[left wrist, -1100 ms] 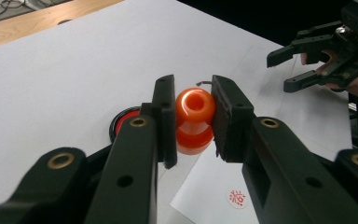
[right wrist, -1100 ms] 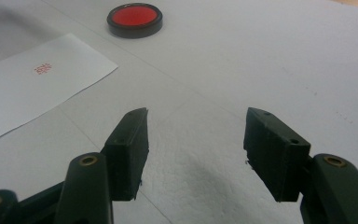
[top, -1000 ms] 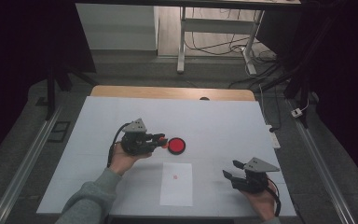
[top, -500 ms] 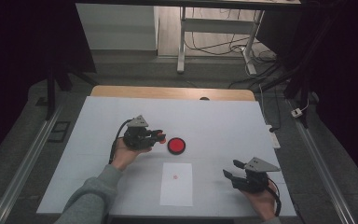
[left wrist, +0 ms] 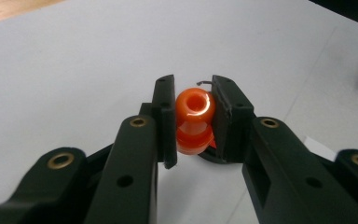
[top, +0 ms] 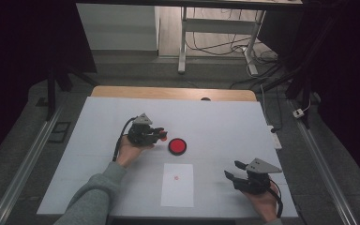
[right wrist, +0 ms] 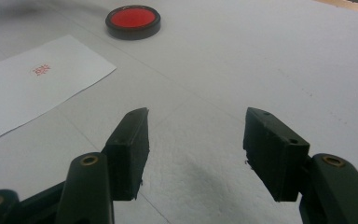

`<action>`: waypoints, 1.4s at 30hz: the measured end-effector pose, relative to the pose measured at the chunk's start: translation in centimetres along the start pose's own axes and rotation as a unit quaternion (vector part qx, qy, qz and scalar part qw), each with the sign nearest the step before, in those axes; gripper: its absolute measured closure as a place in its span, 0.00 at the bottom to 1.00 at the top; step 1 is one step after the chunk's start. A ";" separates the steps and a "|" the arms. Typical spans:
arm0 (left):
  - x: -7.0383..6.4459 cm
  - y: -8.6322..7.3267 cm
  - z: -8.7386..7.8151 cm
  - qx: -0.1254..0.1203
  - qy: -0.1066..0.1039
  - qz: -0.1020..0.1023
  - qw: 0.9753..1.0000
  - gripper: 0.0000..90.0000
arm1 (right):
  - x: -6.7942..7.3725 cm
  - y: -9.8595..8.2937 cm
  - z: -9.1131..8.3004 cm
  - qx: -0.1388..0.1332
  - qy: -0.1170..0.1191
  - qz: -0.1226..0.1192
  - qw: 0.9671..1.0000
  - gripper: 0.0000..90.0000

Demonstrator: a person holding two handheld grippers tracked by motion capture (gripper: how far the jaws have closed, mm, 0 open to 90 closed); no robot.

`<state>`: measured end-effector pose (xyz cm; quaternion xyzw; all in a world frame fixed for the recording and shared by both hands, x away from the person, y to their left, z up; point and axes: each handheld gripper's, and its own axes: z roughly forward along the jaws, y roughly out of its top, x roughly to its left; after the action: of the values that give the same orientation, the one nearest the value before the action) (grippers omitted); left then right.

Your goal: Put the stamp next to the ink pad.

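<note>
High view: the left gripper [top: 161, 134] is held above the white tabletop [top: 225, 126], just left of the round red ink pad in its black case [top: 177, 146]; a small orange piece is seen at its tip. The right gripper [top: 232, 171] is seen well right of the ink pad, just beside the white paper sheet with a small red mark [top: 177, 184].

Left gripper view: the jaws are closed against a glossy orange plastic stamp with a rounded knob top [left wrist: 194, 120], clamped on both sides.

Right gripper view: the jaws are spread wide with nothing between them. The ink pad [right wrist: 133, 21] lies ahead, the paper sheet [right wrist: 32, 81] beside it.
</note>
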<state>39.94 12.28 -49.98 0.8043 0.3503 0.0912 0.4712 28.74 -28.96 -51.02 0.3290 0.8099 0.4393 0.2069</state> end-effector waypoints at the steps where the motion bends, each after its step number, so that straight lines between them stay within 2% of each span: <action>1: 0.1 0.1 0.1 0.000 0.001 0.001 1.000 0.80 | 0.0 0.0 0.0 -0.001 0.001 0.000 1.000 0.44; 8: 0.6 0.1 1.2 0.012 0.011 0.006 1.000 0.80 | 0.0 0.0 0.0 0.002 -0.001 0.001 1.000 0.44; 15: 1.2 -0.4 2.0 0.030 0.015 -0.001 0.999 0.80 | -0.1 -0.1 0.0 0.001 0.000 0.001 1.000 0.44; 22: 1.3 -0.8 2.7 0.044 0.018 0.002 0.999 0.79 | -0.2 -0.1 0.1 0.002 -0.001 0.000 1.000 0.44; 42: 1.2 -1.4 3.4 0.069 0.031 0.014 0.997 0.77 | -0.2 -0.1 0.0 0.004 -0.002 -0.001 1.000 0.44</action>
<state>41.77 11.16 -53.14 0.8366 0.3590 0.0976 0.4021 28.88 -29.14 -51.15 0.3304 0.8116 0.4349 0.2076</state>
